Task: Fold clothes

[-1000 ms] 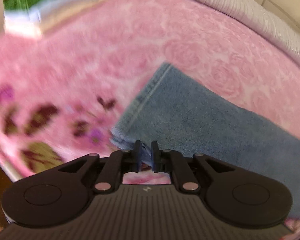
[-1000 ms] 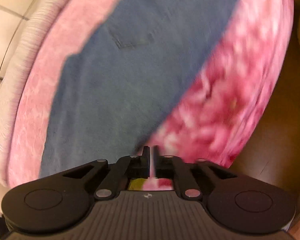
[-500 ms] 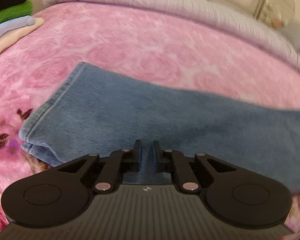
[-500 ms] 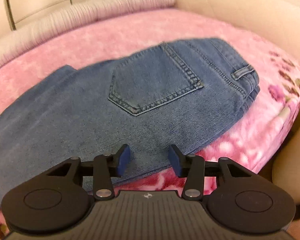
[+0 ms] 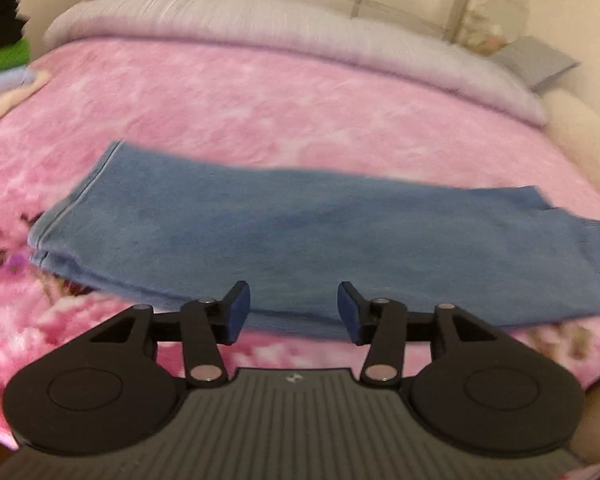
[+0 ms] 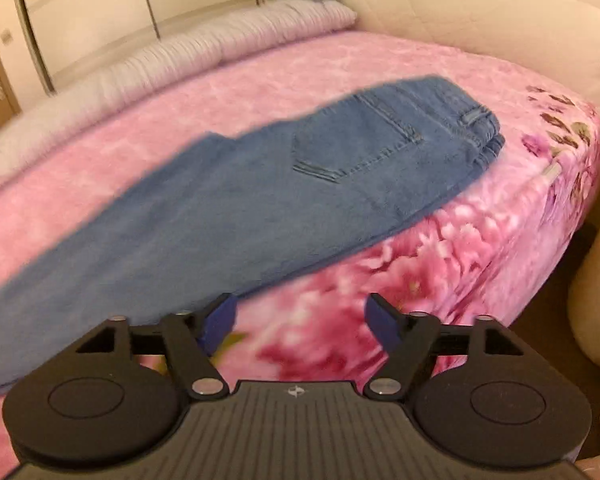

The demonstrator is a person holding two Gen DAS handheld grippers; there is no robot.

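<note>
A pair of blue jeans [image 5: 283, 236] lies flat on the pink floral blanket, folded lengthwise with one leg on the other. The hem end is at the left of the left wrist view. The right wrist view shows the jeans [image 6: 259, 200] with the back pocket and waistband at the right. My left gripper [image 5: 293, 314] is open and empty, just in front of the jeans' near edge. My right gripper [image 6: 300, 322] is open and empty, over the blanket just off the jeans' near edge.
The pink blanket [image 5: 259, 92] covers the bed, with a grey rolled quilt [image 5: 300, 28] along the far side. A stack of folded clothes [image 5: 3, 48] sits at the far left. A cream padded bed frame [image 6: 500, 20] borders the right. The bed edge drops off at the right [image 6: 572, 216].
Both grippers were shut a second ago and have opened, the right one first. Both have pulled back from the jeans, which now lie flat and released.
</note>
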